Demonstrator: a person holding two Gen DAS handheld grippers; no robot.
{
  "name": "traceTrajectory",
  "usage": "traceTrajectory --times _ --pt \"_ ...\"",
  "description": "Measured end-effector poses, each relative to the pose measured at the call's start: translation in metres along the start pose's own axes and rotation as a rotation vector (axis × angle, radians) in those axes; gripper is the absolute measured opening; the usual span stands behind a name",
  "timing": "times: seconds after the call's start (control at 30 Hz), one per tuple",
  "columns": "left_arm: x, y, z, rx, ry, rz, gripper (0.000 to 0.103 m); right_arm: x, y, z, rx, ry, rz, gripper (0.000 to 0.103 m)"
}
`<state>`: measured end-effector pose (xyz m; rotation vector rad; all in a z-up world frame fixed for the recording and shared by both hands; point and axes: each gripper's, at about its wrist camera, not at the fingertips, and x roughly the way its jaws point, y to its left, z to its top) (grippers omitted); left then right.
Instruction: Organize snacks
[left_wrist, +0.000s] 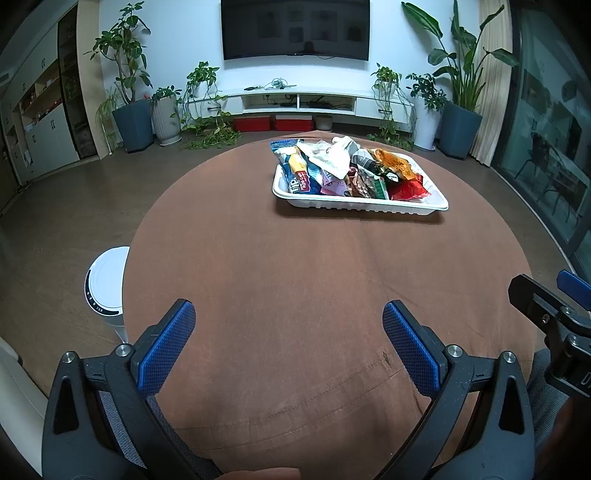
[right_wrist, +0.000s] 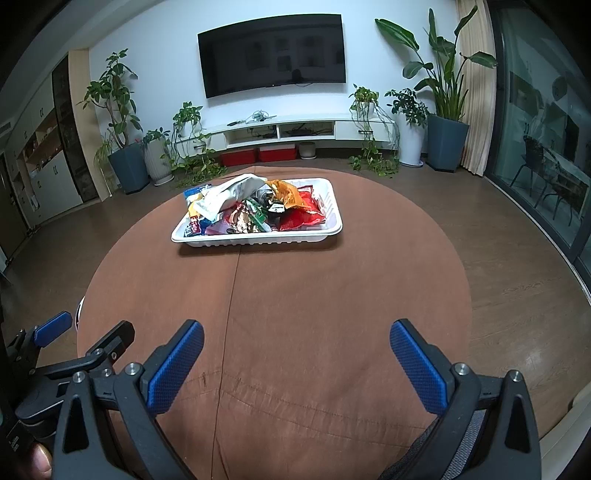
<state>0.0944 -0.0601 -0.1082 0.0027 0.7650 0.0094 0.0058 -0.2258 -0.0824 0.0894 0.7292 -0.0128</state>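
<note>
Left wrist view — brown tablecloth (left_wrist: 295, 266), plant-lined room.

A blue snack packet (left_wrist: 300, 181) in the tray reads "Tip".

You face a dark television (left_wrist: 295, 29) above a white cabinet (left_wrist: 306, 101), flanked by potted plants (left_wrist: 125, 85).

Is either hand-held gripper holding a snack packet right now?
No, the left hand-held gripper and right hand-held gripper are both open and empty, and the snacks sit in the white tray.
</note>
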Motion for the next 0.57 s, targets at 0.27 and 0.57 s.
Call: traceTrajectory --times 0.27,0.57 --pt "0.000 0.000 -0.001 -0.002 0.004 -0.009 0.103 0.001 0.001 -0.008 -0.001 0.006 0.002 0.103" --pt "-0.004 -0.003 -0.001 0.021 -0.010 0.004 0.103 0.001 0.000 -0.011 0.006 0.014 0.006 0.103"
